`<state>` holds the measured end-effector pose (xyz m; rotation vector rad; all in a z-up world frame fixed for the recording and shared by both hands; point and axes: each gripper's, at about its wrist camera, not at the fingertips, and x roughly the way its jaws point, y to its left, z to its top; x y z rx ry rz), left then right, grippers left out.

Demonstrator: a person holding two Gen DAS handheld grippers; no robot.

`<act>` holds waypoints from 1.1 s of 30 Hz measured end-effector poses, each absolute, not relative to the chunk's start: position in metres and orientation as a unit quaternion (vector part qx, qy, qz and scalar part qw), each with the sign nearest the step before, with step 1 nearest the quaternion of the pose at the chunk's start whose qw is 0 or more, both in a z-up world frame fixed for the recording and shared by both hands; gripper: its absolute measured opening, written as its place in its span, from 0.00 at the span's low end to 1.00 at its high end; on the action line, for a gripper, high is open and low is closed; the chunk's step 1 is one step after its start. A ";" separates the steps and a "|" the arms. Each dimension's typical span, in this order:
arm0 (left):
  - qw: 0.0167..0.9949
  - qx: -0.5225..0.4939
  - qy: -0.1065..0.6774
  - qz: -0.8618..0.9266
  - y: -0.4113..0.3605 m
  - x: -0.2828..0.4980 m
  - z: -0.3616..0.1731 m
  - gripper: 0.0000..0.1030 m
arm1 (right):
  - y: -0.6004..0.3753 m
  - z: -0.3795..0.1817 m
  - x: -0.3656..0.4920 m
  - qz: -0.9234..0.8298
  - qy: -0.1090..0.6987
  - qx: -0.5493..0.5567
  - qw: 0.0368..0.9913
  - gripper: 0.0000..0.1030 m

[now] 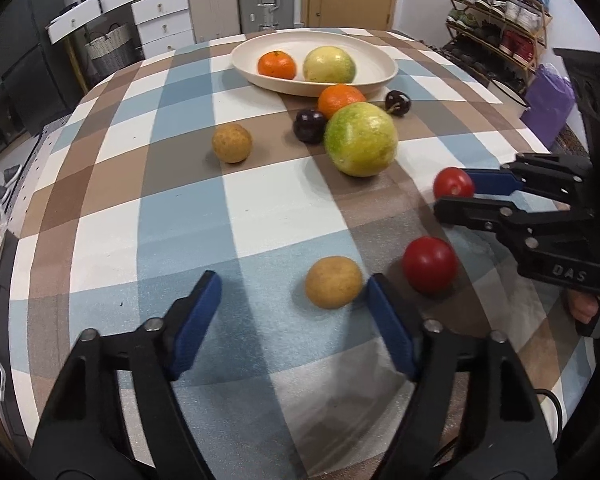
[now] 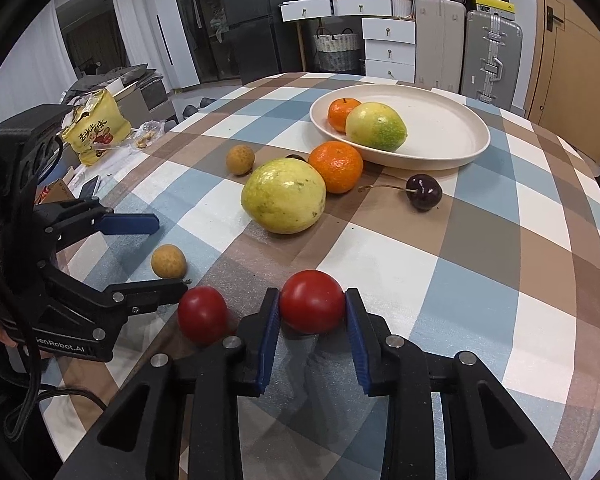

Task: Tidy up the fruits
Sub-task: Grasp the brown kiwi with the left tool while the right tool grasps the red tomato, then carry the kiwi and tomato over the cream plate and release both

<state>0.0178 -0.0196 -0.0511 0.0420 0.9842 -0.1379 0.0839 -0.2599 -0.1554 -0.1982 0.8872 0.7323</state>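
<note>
My right gripper (image 2: 312, 312) is shut on a red tomato (image 2: 311, 301), which shows in the left wrist view (image 1: 453, 183) too. A second tomato (image 2: 202, 314) lies just left of it. My left gripper (image 1: 294, 312) is open around a tan longan (image 1: 333, 282), which lies near its right finger. A cream plate (image 2: 440, 152) at the back holds a tangerine (image 2: 342, 114) and a yellow-green guava (image 2: 376, 127). In front of the plate lie another guava (image 2: 283, 196), a tangerine (image 2: 336, 167), a dark cherry (image 2: 424, 192) and a second longan (image 2: 240, 160).
The table has a checked cloth (image 2: 480, 280). A second dark cherry (image 1: 310, 126) lies behind the loose guava. A yellow snack bag (image 2: 96, 128) stands off the table's left side. Drawers, suitcases and a shoe rack (image 1: 500, 20) stand beyond the table.
</note>
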 end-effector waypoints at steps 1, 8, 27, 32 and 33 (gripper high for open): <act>0.880 0.023 0.469 -0.073 -0.022 0.017 -0.050 0.45 | -0.261 -0.155 0.084 0.344 0.419 -0.093 0.835 0.31; 0.892 0.015 0.443 -0.092 -0.027 0.015 -0.036 0.23 | -0.271 -0.152 0.083 0.339 0.415 -0.082 0.840 0.31; 0.912 -0.004 0.402 -0.085 -0.024 0.055 0.005 0.23 | -0.292 -0.126 0.094 0.342 0.385 -0.053 0.855 0.31; 0.916 -0.008 0.392 -0.087 -0.024 0.070 0.014 0.23 | -0.298 -0.117 0.103 0.340 0.378 -0.040 0.860 0.31; 0.917 -0.008 0.390 -0.087 -0.024 0.072 0.015 0.23 | -0.300 -0.115 0.104 0.339 0.376 -0.034 0.862 0.31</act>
